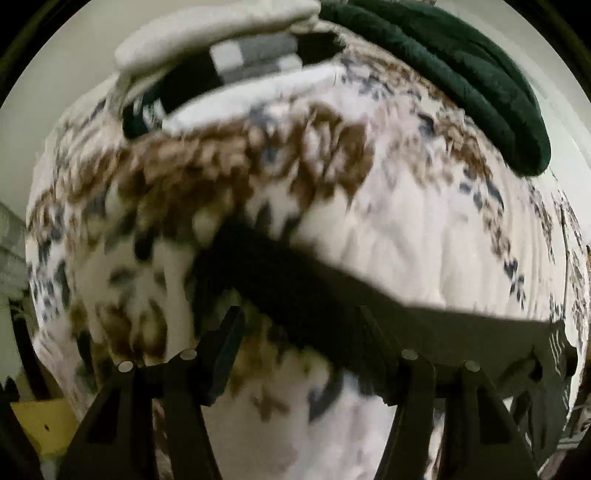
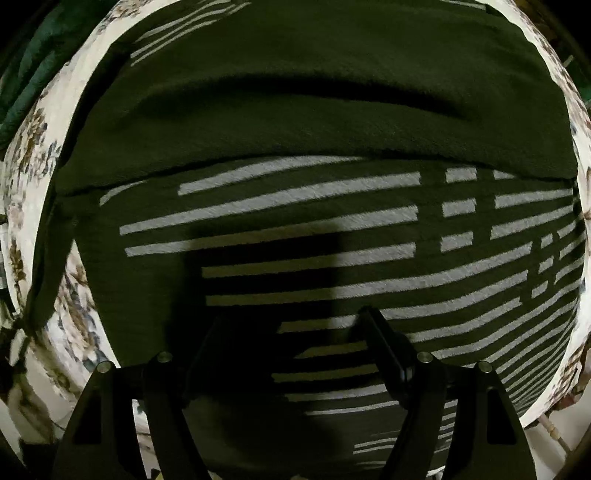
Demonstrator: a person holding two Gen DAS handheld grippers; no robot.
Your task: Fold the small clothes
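A dark green garment with white stripes [image 2: 295, 229] lies spread on the floral bedspread [image 2: 29, 155]. Its plain upper part [image 2: 314, 122] is folded down over the stripes. My right gripper [image 2: 295, 321] hangs straight above the striped part, jaws wide open with nothing between them, and throws a shadow on the cloth. In the blurred left wrist view an edge of the same dark garment [image 1: 295, 280] runs from the middle to the right, across my left gripper [image 1: 301, 321]. Its fingers stand well apart, the cloth showing behind the right fingertip [image 1: 369, 321].
At the far edge of the bedspread [image 1: 424, 229] sits a pile of folded items: a cream cloth [image 1: 221, 33], a grey, white and black chequered piece [image 1: 251, 59] and a thick dark green cloth [image 1: 461, 85]. A yellow object [image 1: 40, 424] lies off the bed at lower left.
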